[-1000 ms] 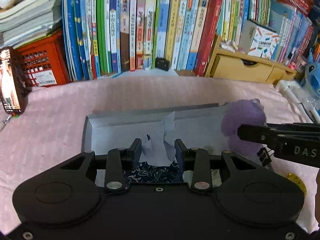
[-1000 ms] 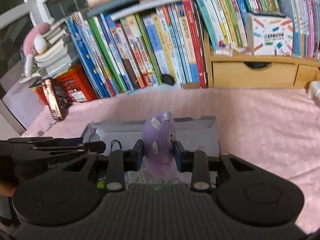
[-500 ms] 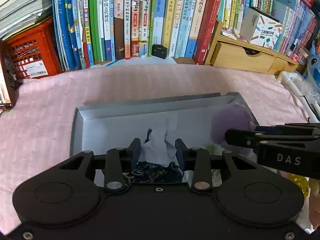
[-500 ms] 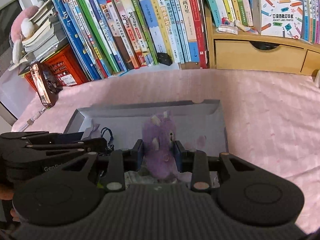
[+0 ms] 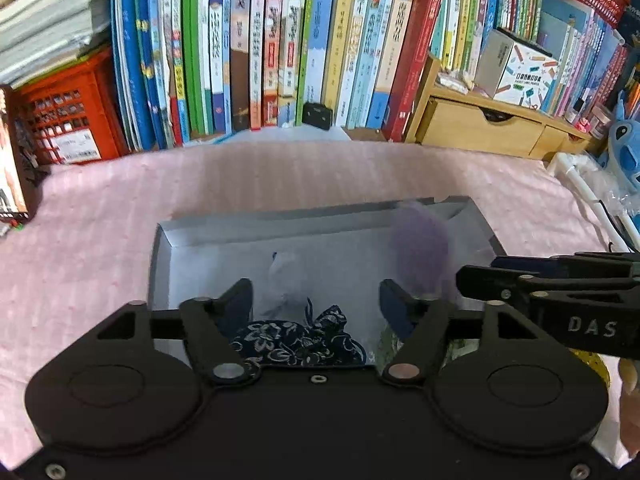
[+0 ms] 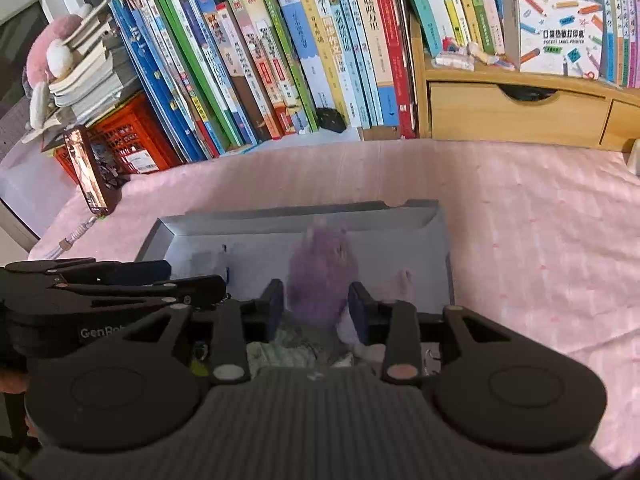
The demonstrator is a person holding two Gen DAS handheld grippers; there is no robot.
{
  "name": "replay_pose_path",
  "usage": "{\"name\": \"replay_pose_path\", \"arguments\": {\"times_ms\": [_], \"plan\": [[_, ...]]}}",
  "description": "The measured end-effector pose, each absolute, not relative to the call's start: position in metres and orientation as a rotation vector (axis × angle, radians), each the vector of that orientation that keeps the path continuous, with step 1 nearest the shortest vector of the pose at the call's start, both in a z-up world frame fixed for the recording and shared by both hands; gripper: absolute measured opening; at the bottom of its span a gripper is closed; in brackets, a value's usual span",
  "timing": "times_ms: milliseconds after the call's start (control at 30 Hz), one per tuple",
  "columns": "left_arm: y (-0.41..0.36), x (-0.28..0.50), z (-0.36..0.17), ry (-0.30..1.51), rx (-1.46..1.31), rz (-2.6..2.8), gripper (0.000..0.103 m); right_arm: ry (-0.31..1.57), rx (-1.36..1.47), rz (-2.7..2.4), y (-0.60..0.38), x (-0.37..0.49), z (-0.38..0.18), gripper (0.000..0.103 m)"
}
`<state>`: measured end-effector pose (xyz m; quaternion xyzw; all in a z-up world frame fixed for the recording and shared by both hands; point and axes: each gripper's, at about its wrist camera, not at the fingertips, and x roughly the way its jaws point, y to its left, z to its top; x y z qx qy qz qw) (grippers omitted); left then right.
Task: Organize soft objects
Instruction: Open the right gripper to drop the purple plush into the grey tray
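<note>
- A shallow grey box [image 5: 360, 220] is seen lying open on a pink cloth [image 5: 100, 240], in front of a row of upright books [image 5: 280, 40].
- The left gripper [image 5: 316, 300] is held over the near part of the box, angled downward; its jaws have just been opening and are now spread wide, with nothing pressed between the pads.
- A pale blue-white cloth piece [image 5: 286, 276] is seen blurred between the spread fingers, free of both pads, above the box floor.
- A dark floral fabric item [image 5: 296, 340] is found just below that piece, at the near edge of the box and partly hidden by the gripper body.
- The right gripper [image 6: 316, 308] is also pointed down into the box; its jaws have just been opening and are parted moderately.
- A purple plush toy [image 6: 322, 276] is seen blurred between the right fingers, inside the box toward its right half. Whether the pads touch the toy cannot be told for certain; a narrow gap appears at each side.
- In the left wrist view the same toy [image 5: 420, 248] is shown near the right end of the box, just beyond the right gripper's fingers [image 5: 520, 280].
- A light green patterned fabric [image 6: 288, 350] is seen lying under the right gripper.
- A red crate [image 6: 124, 144] and a wooden drawer unit [image 6: 520, 112] are seen behind the cloth.
</note>
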<state>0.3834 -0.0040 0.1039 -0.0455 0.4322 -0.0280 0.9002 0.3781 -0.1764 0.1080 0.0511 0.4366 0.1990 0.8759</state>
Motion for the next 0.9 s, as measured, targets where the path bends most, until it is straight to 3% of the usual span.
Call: {"name": "replay_pose_path", "arguments": {"times_ms": [233,900], "plan": [[-0.008,0.357,0.128,0.828,-0.086,-0.092,0.081,0.845,0.117,0.437,-0.191,0.359,0.131,0.063],[-0.095,0.271,0.171,0.771,0.059,-0.378,0.085,0.670,0.072,0.432,-0.271,0.245,0.178,0.081]]}}
